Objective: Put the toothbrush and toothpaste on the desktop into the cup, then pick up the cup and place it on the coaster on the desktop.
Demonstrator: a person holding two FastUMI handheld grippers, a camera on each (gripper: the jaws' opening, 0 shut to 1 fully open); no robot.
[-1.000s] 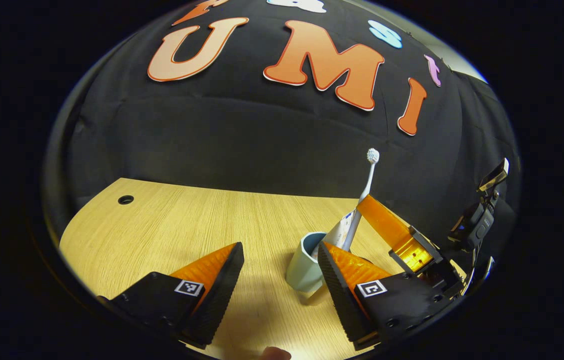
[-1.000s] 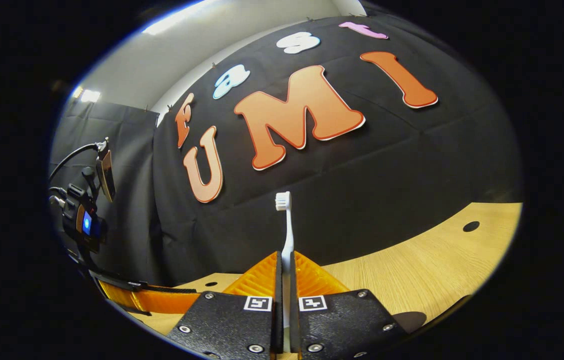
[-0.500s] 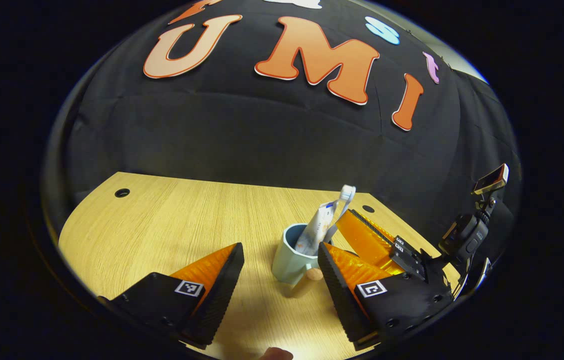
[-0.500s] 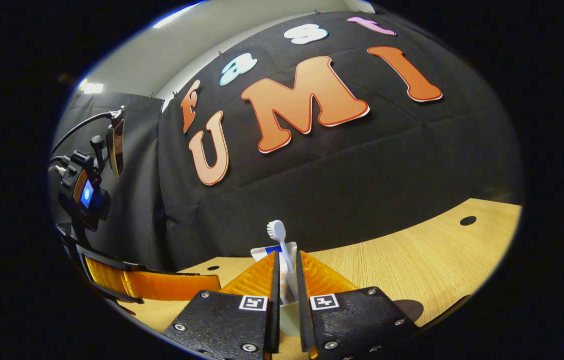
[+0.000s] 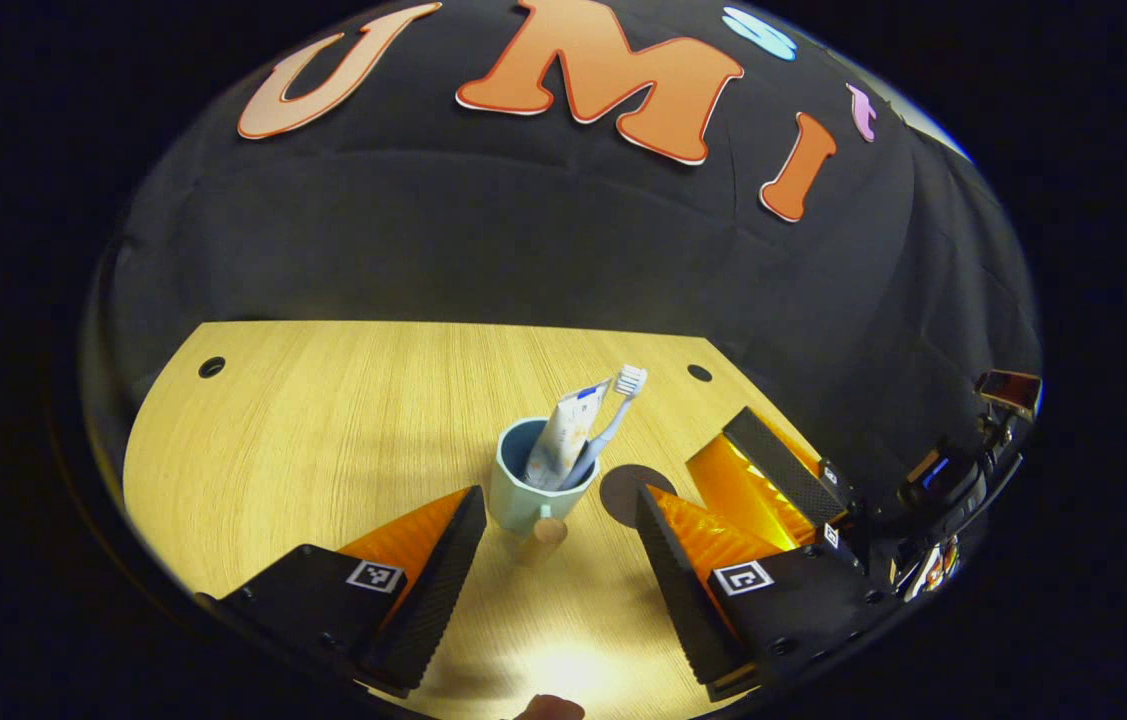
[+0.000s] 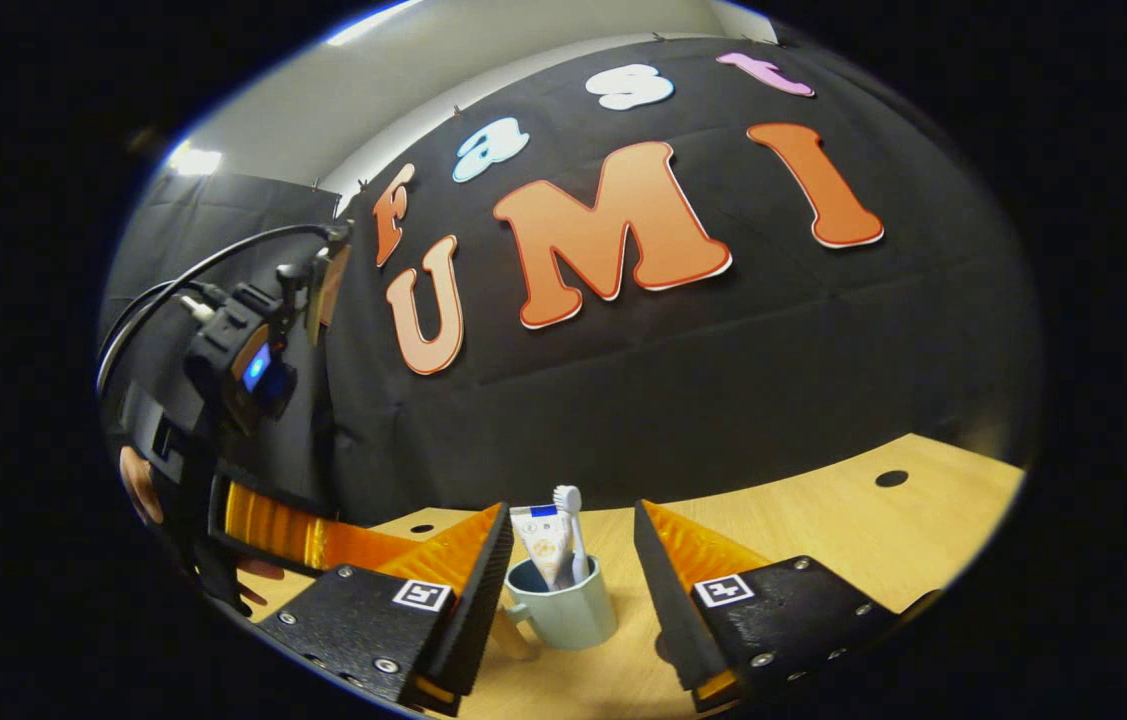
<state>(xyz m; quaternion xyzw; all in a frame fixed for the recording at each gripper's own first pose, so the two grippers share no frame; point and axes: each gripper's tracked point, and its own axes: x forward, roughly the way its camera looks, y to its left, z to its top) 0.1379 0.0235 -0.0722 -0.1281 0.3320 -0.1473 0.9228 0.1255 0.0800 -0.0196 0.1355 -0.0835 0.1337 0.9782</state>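
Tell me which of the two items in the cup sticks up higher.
The toothbrush: its white bristle head rises just above the flat end of the toothpaste, the wide white tube beside it in the pale blue cup.

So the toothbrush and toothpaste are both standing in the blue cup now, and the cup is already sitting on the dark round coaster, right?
Not quite. The toothbrush and toothpaste do stand in the blue cup, but the left gripper view shows the cup on the bare desktop, beside the dark round coaster, not on it.
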